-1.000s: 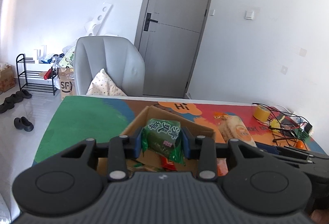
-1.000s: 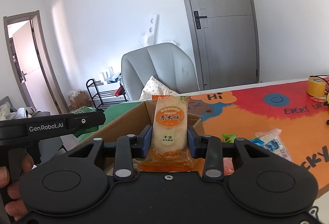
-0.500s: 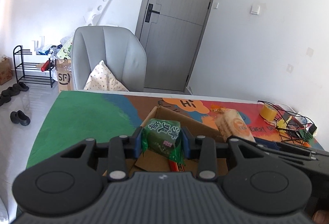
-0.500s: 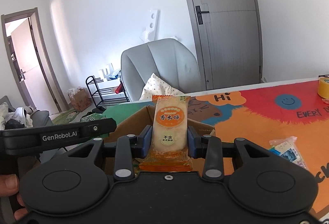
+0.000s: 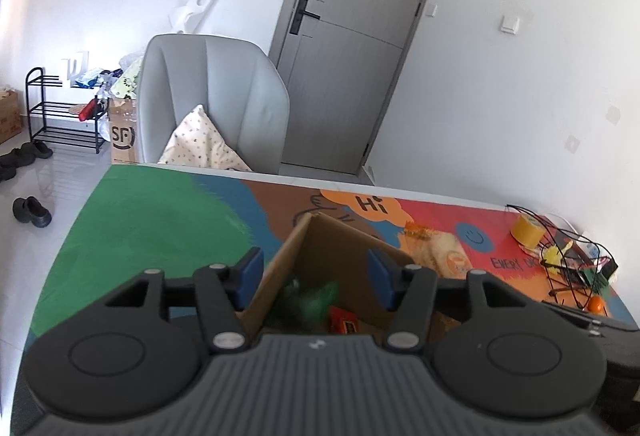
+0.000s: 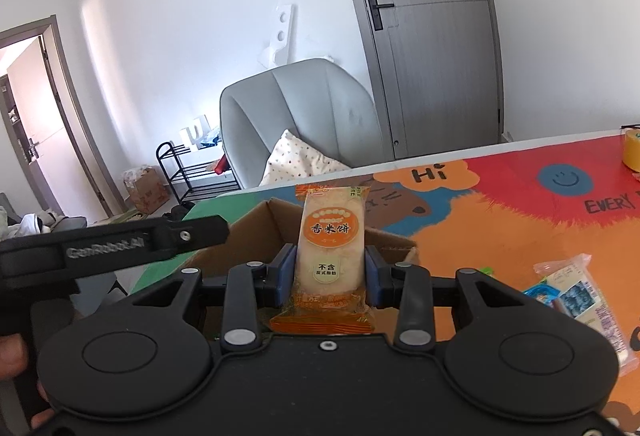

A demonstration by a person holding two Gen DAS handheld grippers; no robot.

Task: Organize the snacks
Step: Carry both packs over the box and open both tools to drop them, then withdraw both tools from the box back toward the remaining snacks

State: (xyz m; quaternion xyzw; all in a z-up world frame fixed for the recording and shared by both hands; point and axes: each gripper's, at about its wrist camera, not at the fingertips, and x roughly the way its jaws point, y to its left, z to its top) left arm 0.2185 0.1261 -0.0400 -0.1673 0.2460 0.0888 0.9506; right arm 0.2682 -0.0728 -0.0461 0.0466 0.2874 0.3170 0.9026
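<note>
My left gripper (image 5: 315, 278) is open and empty above the open cardboard box (image 5: 340, 248). A green snack packet (image 5: 310, 300), blurred, lies in the box beside a red-orange packet (image 5: 343, 321). My right gripper (image 6: 330, 274) is shut on an orange and white rice cracker packet (image 6: 331, 248), held upright over the near edge of the same box (image 6: 256, 224). That packet also shows blurred in the left wrist view (image 5: 438, 248). The left gripper's body (image 6: 108, 246) reaches in at the left of the right wrist view.
The table has a colourful mat (image 5: 160, 220). More snack packets (image 6: 576, 292) lie on the mat at my right. A yellow tape roll (image 5: 527, 231) and a wire basket (image 5: 576, 264) stand at the far right. A grey chair (image 5: 212, 100) stands behind the table.
My left gripper has opened and the green packet has dropped into the box. My right gripper still holds the rice cracker packet and has moved closer to the box.
</note>
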